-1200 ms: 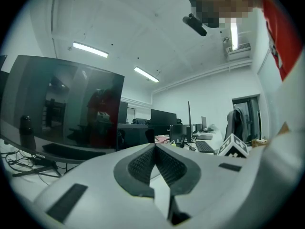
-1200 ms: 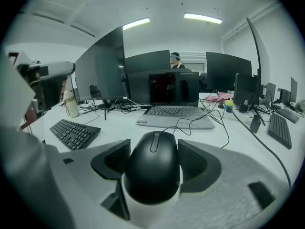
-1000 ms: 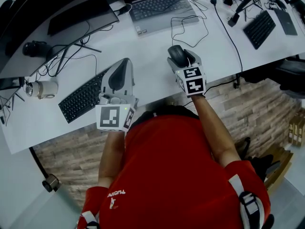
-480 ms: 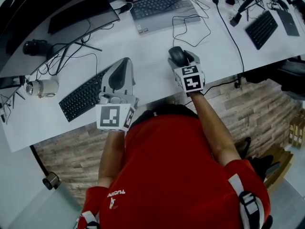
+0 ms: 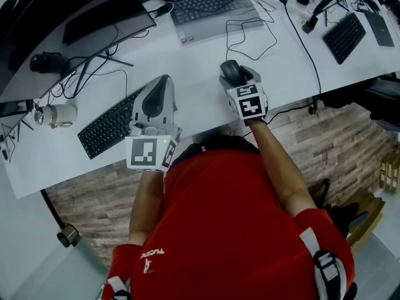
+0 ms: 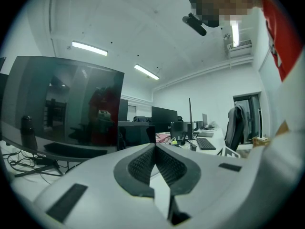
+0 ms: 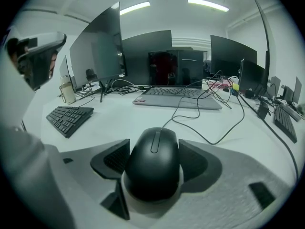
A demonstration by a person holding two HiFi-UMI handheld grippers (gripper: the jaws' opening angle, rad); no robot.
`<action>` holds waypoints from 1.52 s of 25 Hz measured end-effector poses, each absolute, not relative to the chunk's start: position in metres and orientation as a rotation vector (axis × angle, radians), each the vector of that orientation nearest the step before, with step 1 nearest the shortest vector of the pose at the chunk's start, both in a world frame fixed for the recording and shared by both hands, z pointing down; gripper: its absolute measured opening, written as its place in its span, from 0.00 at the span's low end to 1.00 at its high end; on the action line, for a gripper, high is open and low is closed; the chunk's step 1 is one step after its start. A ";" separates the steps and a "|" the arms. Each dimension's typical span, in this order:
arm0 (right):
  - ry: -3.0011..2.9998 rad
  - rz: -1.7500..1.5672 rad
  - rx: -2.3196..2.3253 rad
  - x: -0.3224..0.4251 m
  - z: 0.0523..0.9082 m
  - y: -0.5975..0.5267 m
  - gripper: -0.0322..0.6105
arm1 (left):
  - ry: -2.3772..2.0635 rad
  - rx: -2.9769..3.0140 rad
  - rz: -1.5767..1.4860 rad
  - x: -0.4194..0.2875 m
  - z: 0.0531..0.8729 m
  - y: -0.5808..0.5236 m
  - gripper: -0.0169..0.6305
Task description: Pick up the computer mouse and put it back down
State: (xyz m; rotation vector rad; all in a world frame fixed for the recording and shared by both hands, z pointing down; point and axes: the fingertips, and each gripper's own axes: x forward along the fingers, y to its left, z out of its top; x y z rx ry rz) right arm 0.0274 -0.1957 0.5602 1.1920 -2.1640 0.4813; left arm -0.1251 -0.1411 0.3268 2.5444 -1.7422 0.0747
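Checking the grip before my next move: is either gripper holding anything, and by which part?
The right gripper holds the black computer mouse, with its fingers pressed on the mouse's left and right sides. The left gripper is shut and holds nothing.

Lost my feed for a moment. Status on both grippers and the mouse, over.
Left gripper shut, empty. Right gripper clamped on mouse, low at the desk. Nothing in the way but its own cable.
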 end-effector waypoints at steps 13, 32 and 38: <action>-2.196 0.491 1.187 0.031 0.548 -0.194 0.60 | -1.725 2.560 0.084 -0.115 0.327 -0.140 0.04; -2.536 0.344 1.258 0.025 0.405 -0.176 0.42 | -1.695 2.592 0.056 -0.101 0.320 -0.135 0.04; -2.652 0.279 1.268 0.020 0.361 -0.161 0.30 | -1.698 2.602 0.040 -0.103 0.315 -0.132 0.04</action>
